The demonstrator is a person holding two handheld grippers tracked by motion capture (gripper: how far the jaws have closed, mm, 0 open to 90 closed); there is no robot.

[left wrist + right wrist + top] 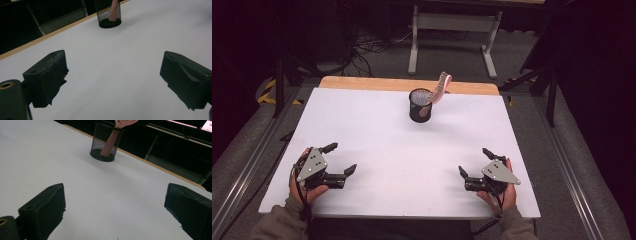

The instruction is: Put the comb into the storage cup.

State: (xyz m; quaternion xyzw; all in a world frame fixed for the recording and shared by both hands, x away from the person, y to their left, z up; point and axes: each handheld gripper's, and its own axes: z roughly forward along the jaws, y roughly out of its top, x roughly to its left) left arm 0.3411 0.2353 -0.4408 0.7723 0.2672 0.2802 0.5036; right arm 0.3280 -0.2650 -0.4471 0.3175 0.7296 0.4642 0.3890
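Observation:
A black mesh cup (420,105) stands upright at the far middle of the white table (377,135). A pink flat object (440,87) leans in the cup and sticks out over its right rim. The cup (108,14) with the pink object (114,12) lies ahead in the left gripper view, and the cup (106,141) with the pink object (110,142) ahead in the right gripper view. My left gripper (339,159) rests near the front left, open, nothing between its jaws. My right gripper (473,161) rests near the front right, open and empty too.
A wooden strip (407,85) runs along the table's far edge. Beyond it stand a grey table frame (452,30) and cables on the floor. Metal rails (562,165) run along both sides of the table. White surface stretches between the grippers and the cup.

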